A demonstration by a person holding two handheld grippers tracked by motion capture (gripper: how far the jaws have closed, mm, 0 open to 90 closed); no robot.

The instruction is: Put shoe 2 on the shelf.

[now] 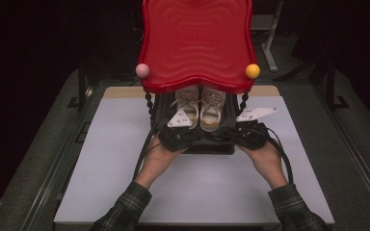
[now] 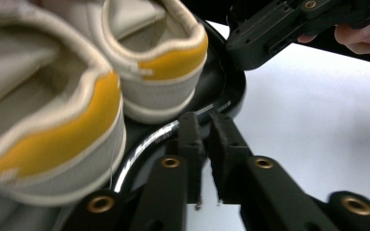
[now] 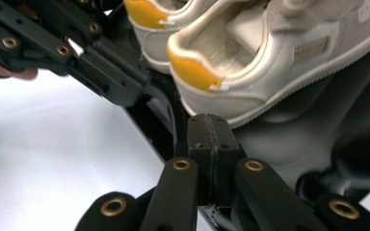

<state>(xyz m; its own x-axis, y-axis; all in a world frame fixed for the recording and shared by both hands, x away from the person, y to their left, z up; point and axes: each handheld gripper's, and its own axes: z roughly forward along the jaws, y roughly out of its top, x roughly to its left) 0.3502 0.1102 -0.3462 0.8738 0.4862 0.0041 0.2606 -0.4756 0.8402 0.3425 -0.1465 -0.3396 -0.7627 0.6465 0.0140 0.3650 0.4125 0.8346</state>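
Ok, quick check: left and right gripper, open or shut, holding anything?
Left gripper: jaws slightly apart at the black tray rim, nothing clamped.
Right gripper: shut; whether it pinches the tray edge cannot be told.

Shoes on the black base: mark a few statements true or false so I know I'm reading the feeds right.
1. Two pale shoes stand side by side on the black base. True.
2. Their heels carry blue patches. False: the heel patches are yellow.
3. The right gripper has its fingers pressed together. True.
4. A green panel hangs over the shoes. False: the panel is red.
5. A pink knob sits at the panel's left corner, a yellow knob at its right. True.
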